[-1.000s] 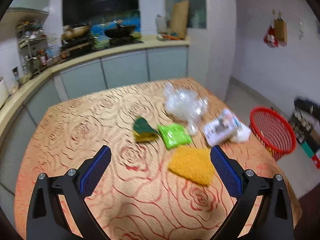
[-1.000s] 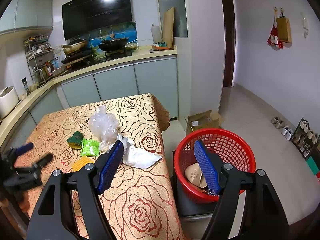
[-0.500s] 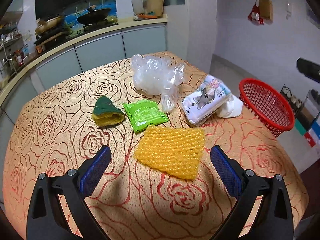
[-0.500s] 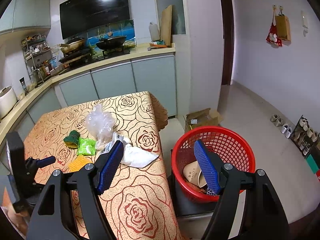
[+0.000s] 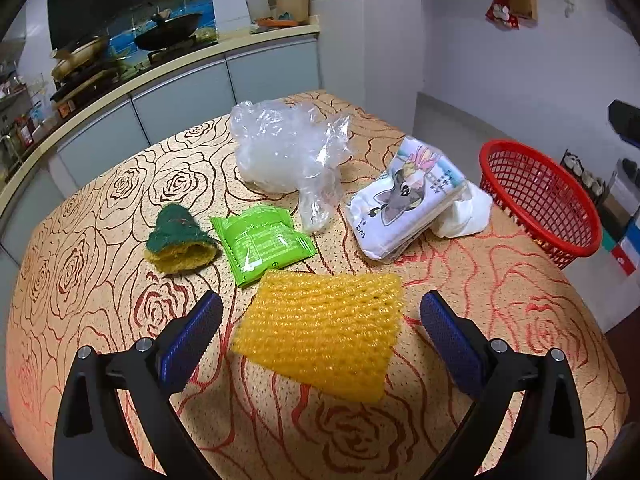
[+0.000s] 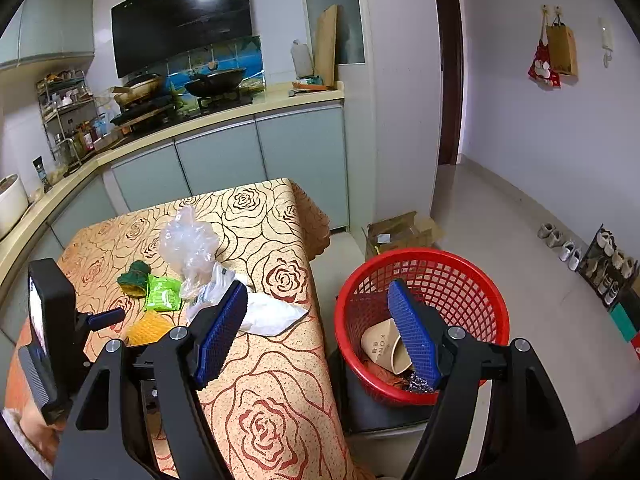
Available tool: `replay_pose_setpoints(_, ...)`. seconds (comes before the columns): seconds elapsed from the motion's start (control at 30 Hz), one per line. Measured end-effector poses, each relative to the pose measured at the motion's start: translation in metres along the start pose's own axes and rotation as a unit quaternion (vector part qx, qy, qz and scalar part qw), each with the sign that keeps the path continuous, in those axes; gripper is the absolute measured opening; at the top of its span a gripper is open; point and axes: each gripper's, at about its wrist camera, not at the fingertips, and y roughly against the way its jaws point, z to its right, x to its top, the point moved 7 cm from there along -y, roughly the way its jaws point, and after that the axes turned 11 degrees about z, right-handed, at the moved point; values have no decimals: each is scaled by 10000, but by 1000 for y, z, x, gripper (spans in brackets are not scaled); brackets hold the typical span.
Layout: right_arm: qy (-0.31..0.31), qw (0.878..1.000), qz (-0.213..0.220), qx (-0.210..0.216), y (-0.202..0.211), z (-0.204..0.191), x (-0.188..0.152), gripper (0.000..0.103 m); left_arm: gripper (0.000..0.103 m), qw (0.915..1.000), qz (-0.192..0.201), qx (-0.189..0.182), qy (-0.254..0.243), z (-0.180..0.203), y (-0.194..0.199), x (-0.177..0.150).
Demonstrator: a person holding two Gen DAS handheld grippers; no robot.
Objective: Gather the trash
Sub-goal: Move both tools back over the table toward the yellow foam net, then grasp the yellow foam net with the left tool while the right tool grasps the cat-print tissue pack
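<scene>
The rose-patterned surface (image 5: 100,208) carries the trash. Off its right edge stands the red basket (image 6: 424,276), with a paper cup (image 6: 380,346) inside. A clear plastic bag (image 5: 280,148) sits toward the far edge. The yellow foam net (image 5: 320,332) lies near the front edge, between the wide-open, empty left gripper (image 5: 320,334). The right gripper (image 6: 316,328) gapes empty above the basket.

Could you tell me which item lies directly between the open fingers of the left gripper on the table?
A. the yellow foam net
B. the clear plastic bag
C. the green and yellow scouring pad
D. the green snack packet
A: in the left wrist view the yellow foam net lies between the fingers of the open left gripper, with the other items farther back on the table.
</scene>
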Motion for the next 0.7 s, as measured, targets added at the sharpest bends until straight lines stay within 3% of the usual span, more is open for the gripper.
replay_pose_setpoints(0.07,7,10000,-7,-12,-1,1,0,71,95,10000,-9,28,-23,-1,-3,0)
replay_pose_setpoints(0.2,4,10000,-47,-45,-5,4,-2,71,76,9999,-123,69,-70,-3,-10,-4)
replay_pose_setpoints(0.47,76,9999,-104,-33,-12,-3,-3,71,59,9996,-140,199,-170,-9,-10,-9)
replay_pose_setpoints(0.53,79,9999,-122,-16,-13,-4,-4,71,46,9995,-140,234,-144,-13,-8,-10)
replay_pose_setpoints(0.7,156,9997,-171,46,-17,-12,-6,71,31,9994,-146,295,51,-29,-3,-10)
